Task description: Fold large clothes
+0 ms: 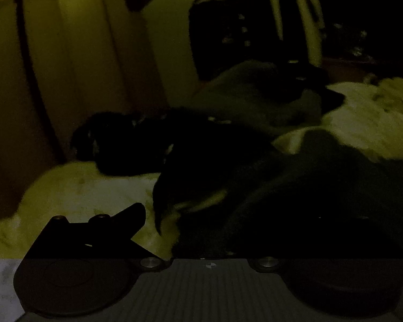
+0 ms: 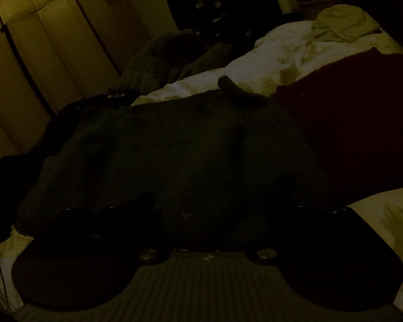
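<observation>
The dark garment [image 2: 180, 155] lies spread on the pale bed sheet [image 2: 282, 53], soft and limp, best gripped at a hem corner; left gripper [image 1: 201, 222] and right gripper [image 2: 209, 209] jaw states cannot be determined.

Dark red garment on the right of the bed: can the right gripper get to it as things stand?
Probably yes. The dark red garment lies on top of the white bedding, uncovered, beside the dark garment that the right gripper faces. Nothing visible blocks the way, though the frames are very dark.
</observation>
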### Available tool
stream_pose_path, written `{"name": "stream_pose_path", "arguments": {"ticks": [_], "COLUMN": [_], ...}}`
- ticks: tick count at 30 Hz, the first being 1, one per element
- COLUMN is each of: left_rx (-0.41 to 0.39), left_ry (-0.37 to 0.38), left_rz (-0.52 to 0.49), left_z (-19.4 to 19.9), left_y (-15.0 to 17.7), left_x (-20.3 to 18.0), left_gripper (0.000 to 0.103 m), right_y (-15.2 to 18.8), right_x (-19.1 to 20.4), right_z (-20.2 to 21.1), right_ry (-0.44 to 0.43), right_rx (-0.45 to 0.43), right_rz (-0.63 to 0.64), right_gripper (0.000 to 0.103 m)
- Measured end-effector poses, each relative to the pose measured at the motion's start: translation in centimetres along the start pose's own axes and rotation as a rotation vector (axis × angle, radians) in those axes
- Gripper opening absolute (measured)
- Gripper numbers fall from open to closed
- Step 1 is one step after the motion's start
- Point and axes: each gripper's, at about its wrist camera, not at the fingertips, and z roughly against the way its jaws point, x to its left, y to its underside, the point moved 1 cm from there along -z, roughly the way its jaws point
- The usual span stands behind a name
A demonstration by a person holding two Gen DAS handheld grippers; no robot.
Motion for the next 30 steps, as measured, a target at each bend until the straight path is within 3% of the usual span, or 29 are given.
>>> {"name": "stream_pose_path", "arguments": {"ticks": [3, 10, 14, 15, 18, 22, 27, 30], "left_rx": [0.028, -0.011, -0.046, -0.065, -0.096, -0.136, -0.077, -0.059], "left_ry": [0.020, 0.041, -0.017, -0.021, 0.073, 0.261, 0.465, 0.508], "left_rz": [0.143, 0.451, 0.589, 0.552, 0.281, -0.005, -0.216, -0.291], "left_z": [-1.0, 0.5, 2.5, 3.5, 6.4, 11.0, 13.1, 12.9], "left_y": [-0.7, -0.2, -0.8, -1.0, -1.4, 0.5, 3.9, 5.2], "left_x": [2.4, 7.8, 10.5, 10.3, 7.0, -0.2, -9.5, -13.5], "left_gripper": [0.103, 0.103, 0.103, 0.103, 0.103, 0.103, 0.103, 0.103], "right_y": [-0.1, -0.3, -0.3, -0.3, -0.5, -1.0, -1.9, -2.1], "right_x": [-0.4, -0.6, -0.6, -0.7, -1.1, -2.2, -4.5, -5.8], "right_z": [0.0, 0.1, 0.4, 0.5, 0.8, 1.6, 4.3, 5.6], "right_ry": [-0.012, -0.034, -0.037, -0.041, -0.061, -0.091, -0.070, 0.007], "right_rx": [-0.009, -0.018, -0.023, -0.026, -0.034, -0.049, -0.106, -0.120], "right_rz": [-0.024, -0.056, -0.066, -0.074, -0.123, -0.234, -0.378, -0.397], "right_gripper": [0.091, 0.093, 0.094, 0.094, 0.094, 0.094, 0.094, 0.090]}}
